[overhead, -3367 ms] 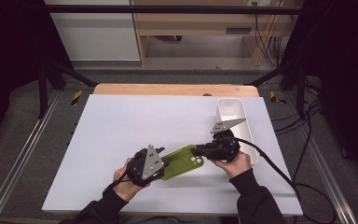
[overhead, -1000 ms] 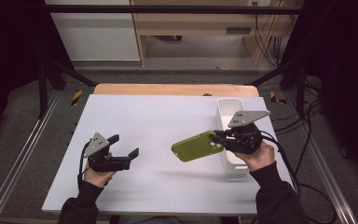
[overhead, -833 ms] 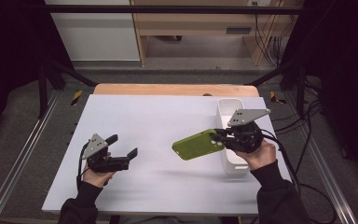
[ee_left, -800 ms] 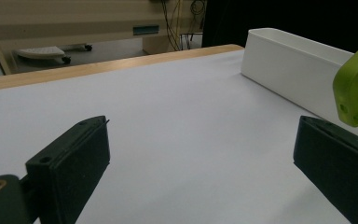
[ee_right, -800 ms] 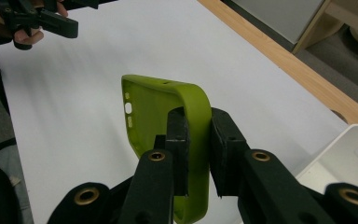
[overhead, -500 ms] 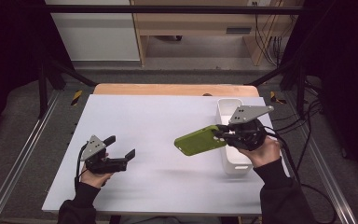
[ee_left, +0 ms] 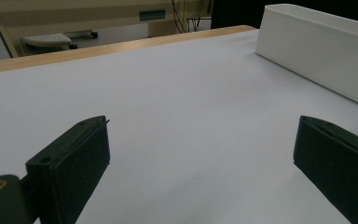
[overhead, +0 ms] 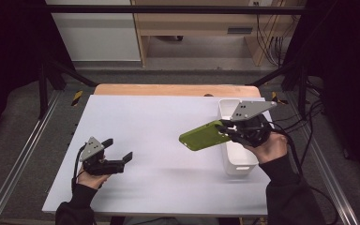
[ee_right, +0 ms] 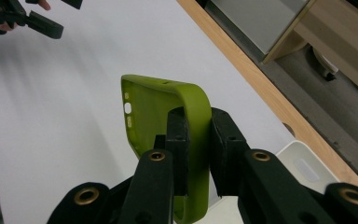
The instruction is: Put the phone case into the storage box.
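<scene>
The right gripper is clamped on one long edge of the green phone case — in the right gripper view the two pads pinch the case's side wall, its hollow inside facing the camera. A few seconds ago both grippers held the case together low near the front edge of the table; since then the left gripper has let go and pulled back toward the front-left corner, where it now rests with its jaws wide apart and nothing between them. The case has been carried right and lifted, and now hangs in the air, tilted, just beside the left wall of the white bin at the table's right edge. The handover looks done — dropping the case into the bin seems the likely next step.
</scene>
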Motion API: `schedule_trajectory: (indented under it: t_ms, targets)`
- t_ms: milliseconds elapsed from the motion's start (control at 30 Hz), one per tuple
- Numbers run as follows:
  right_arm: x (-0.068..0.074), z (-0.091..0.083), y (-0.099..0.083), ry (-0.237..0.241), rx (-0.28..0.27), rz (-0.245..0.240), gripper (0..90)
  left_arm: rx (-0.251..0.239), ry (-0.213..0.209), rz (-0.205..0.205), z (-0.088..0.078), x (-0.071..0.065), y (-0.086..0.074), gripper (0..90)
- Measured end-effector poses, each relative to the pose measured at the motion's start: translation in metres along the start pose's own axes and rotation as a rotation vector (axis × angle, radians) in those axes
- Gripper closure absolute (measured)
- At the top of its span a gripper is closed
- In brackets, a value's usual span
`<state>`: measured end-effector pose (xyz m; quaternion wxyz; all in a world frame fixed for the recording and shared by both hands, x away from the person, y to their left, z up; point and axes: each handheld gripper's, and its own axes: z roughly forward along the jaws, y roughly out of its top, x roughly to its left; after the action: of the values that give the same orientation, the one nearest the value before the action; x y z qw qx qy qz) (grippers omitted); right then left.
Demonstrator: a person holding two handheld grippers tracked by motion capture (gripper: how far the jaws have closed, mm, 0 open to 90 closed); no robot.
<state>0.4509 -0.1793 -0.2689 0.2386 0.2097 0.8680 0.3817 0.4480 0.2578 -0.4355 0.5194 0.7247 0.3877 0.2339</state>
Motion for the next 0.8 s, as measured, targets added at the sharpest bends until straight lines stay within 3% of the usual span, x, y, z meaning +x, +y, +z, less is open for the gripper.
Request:
schedule_trajectory:
  t_ms: [800]
  targets:
    - [-0.008,-0.008,0.02,-0.093,0.057,-0.143,79.2,0.008,0.022,-0.008,-0.004,0.009,-0.004,3.0]
